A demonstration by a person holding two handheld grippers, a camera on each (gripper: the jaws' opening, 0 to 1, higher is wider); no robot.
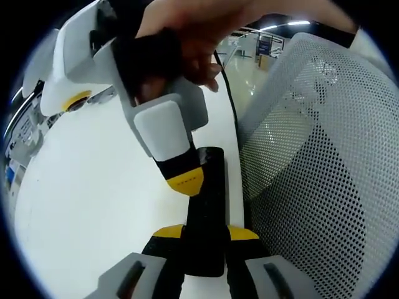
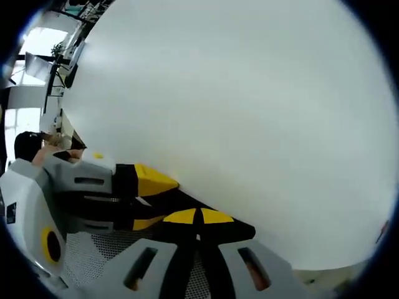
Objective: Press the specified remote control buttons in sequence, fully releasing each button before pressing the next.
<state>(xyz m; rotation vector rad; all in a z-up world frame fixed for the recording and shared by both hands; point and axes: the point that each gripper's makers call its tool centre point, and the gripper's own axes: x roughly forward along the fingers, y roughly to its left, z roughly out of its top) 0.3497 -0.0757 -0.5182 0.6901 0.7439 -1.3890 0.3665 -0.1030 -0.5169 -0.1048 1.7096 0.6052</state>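
White table (image 1: 93,205) lay under a black remote (image 1: 206,212). Left gripper (image 1: 204,240) pinched the remote. Right gripper (image 2: 198,218), fingers pressed together, touched it.

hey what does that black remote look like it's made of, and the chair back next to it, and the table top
Remote: probably hard plastic, black with a dull sheen; its buttons are too dark to make out.
Chair back: pale grey mesh, likely woven fabric or perforated plastic; regular small holes show dark through it.
Table: smooth white surface, matte to satin with soft, even reflections; possibly laminate, but the core material can't be told.
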